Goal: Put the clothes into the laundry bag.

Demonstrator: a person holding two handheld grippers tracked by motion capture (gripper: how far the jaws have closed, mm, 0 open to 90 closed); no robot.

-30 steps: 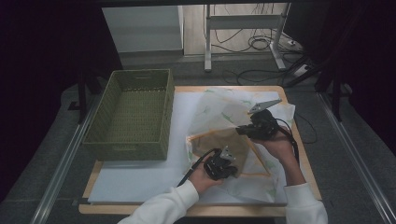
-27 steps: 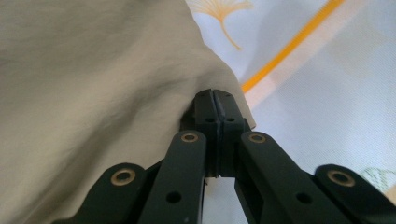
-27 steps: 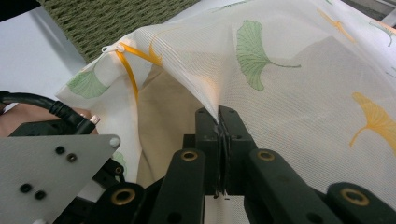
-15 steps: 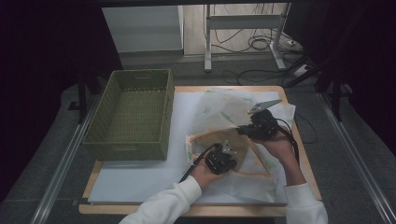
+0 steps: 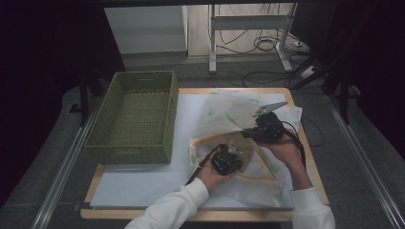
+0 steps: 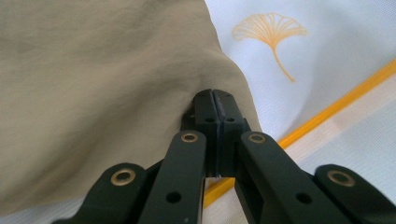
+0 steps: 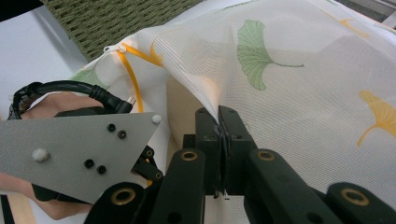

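Observation:
A white mesh bag (image 5: 229, 109) printed with ginkgo leaves and edged in orange lies on the table's right half. My right gripper (image 5: 248, 133) is shut on the bag's upper edge (image 7: 218, 114) and holds it lifted, so the mouth gapes. A tan cloth (image 5: 224, 143) lies in that mouth. My left gripper (image 5: 233, 155) is shut on a fold of the tan cloth (image 6: 93, 70), its jaws pressed together at the cloth's edge (image 6: 216, 95) over the bag's white fabric (image 6: 327, 56). The left gripper's grey plate (image 7: 79, 149) shows in the right gripper view.
A green woven basket (image 5: 133, 114) stands empty on the left of the table, its wall (image 7: 116, 18) close behind the bag. A white sheet (image 5: 143, 186) covers the wooden tabletop. Cables trail from both grippers; the table's front edge runs below the person's sleeves.
My left gripper has edged a little away from the person, carrying the tan cloth toward the bag's mouth. The right gripper has held still.

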